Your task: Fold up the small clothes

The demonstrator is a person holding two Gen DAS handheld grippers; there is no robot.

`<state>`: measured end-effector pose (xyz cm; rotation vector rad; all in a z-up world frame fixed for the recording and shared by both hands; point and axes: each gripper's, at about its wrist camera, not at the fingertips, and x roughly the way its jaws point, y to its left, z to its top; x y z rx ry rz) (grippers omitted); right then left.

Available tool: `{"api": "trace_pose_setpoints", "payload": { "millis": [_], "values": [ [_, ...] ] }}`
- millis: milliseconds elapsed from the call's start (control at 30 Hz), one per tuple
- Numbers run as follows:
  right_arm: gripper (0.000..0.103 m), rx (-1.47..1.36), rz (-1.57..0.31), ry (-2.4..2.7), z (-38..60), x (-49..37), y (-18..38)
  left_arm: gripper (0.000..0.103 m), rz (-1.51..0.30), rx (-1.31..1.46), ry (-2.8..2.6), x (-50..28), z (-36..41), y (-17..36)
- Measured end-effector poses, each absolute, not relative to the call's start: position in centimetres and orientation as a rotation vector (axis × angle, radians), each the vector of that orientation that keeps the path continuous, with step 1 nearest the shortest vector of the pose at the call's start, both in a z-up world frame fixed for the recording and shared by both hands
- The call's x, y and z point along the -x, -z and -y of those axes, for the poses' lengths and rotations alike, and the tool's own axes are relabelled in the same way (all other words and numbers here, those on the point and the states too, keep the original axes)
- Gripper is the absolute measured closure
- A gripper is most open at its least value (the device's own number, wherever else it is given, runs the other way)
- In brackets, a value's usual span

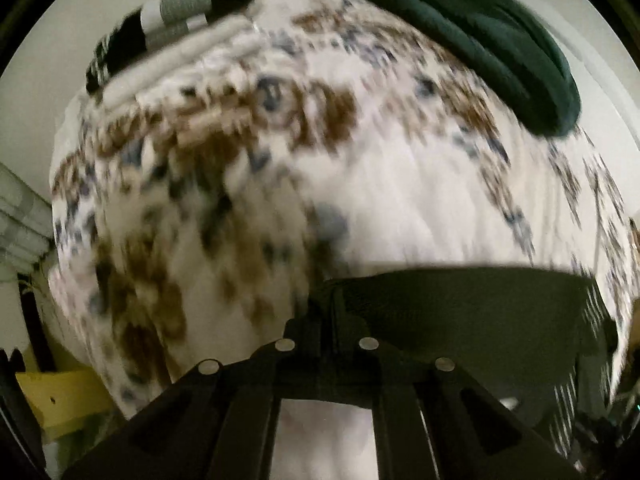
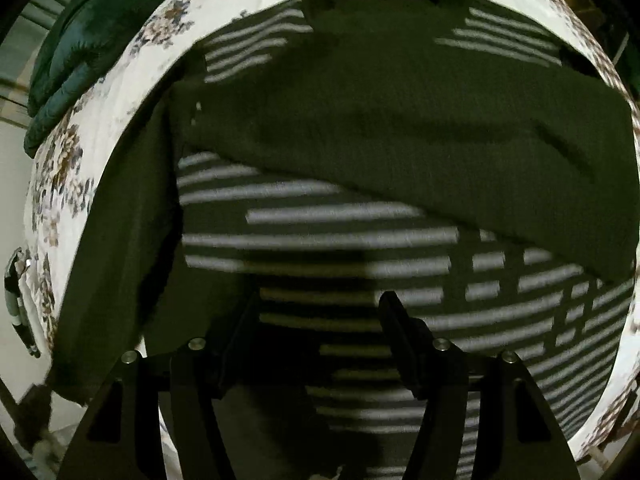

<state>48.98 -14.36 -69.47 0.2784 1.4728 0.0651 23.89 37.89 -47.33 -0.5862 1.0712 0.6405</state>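
- Sweater (image 2: 400,120), dark green with pale stripes, fills most of the right wrist view, spread on a floral sheet (image 2: 120,92); a plain green panel lies folded diagonally across the striped part.
- In the left wrist view, only an edge of the sweater shows, a dark band at the lower right of the frame.
- Left gripper (image 1: 326,320) is clenched tight at the lower centre of the frame, with the sweater's edge at its tips; blur hides whether cloth is pinched.
- Right gripper (image 2: 316,312) points down over the striped cloth at the lower centre, fingers (image 2: 394,316) spread apart, grasping nothing.
- Green quilt (image 1: 480,40) lies bunched at the upper right of the left wrist view.
- Folded pile (image 1: 168,28), black, grey and white, sits at the upper left of that view.
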Motion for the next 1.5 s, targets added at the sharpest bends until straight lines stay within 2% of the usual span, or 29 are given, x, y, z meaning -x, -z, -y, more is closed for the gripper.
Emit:
{"api": "trace_pose_setpoints", "payload": {
  "millis": [133, 200, 400, 433, 500, 533, 567, 700, 833, 867, 933, 967, 1000, 1067, 1100, 1233, 1367, 1500],
  "values": [
    [0.039, -0.195, -1.398, -0.090, 12.2, -52.7, 68.7, 0.101, -1.057, 0.548, -0.662, -27.4, -42.4, 48.7],
    [0.031, -0.129, -1.355, -0.100, 10.3, -55.5, 68.8, 0.101, -1.069, 0.532, -0.658, -29.5, -43.7, 49.6],
    [0.031, 0.068, -1.306, -0.044, 4.3, -62.4, 71.6, 0.101, -1.089, 0.494, -0.636, -33.4, -44.1, 50.4],
    [0.034, 0.096, -1.320, -0.032, 3.6, -63.0, 72.4, 0.101, -1.091, 0.494, -0.630, -33.5, -43.9, 50.3],
    [0.070, 0.152, -1.324, 0.005, 1.9, -64.0, 73.8, 0.101, -1.099, 0.492, -0.618, -33.6, -43.7, 50.3],
    [0.079, 0.183, -1.310, 0.017, 0.9, -64.3, 73.8, 0.101, -1.100, 0.488, -0.617, -33.6, -43.6, 50.2],
    [0.094, 0.210, -1.288, 0.018, 0.2, -64.3, 73.3, 0.101, -1.102, 0.485, -0.616, -33.7, -43.7, 50.2],
    [0.098, 0.222, -1.232, -0.123, -2.5, -63.4, 70.6, 0.101, -1.103, 0.488, -0.615, -33.2, -43.8, 49.9],
    [0.097, 0.218, -1.271, -0.195, -2.5, -63.1, 71.0, 0.101, -1.086, 0.485, -0.611, -32.6, -43.1, 48.2],
    [0.094, 0.167, -1.294, -0.213, -1.5, -63.2, 71.0, 0.101, -1.077, 0.475, -0.604, -32.4, -42.6, 47.4],
    [0.070, 0.027, -1.334, -0.236, 1.1, -63.2, 70.4, 0.101, -1.054, 0.429, -0.584, -32.5, -40.9, 45.0],
    [0.047, -0.055, -1.344, -0.225, 3.2, -62.9, 69.8, 0.101, -1.047, 0.406, -0.575, -32.6, -40.0, 44.0],
    [0.039, -0.114, -1.344, -0.204, 5.0, -62.4, 69.2, 0.101, -1.041, 0.388, -0.561, -32.7, -38.9, 43.1],
    [0.036, -0.214, -1.348, -0.160, 8.8, -60.9, 68.2, 0.101, -1.035, 0.352, -0.518, -33.3, -35.7, 40.9],
    [0.031, -0.258, -1.366, -0.116, 11.3, -59.6, 67.9, 0.101, -1.039, 0.344, -0.491, -33.7, -34.1, 40.1],
    [0.026, -0.354, -1.401, -0.009, 18.6, -55.4, 67.2, 0.101, -1.069, 0.288, -0.338, -35.8, -24.8, 37.3],
    [0.025, -0.445, -1.415, 0.068, 26.3, -50.9, 66.7, 0.101, -1.099, 0.280, -0.136, -38.8, -12.5, 36.2],
    [0.025, -0.515, -1.418, 0.149, 34.8, -46.3, 67.0, 0.101, -1.096, 0.253, 0.101, -42.1, 3.1, 35.7]
  ]
}}
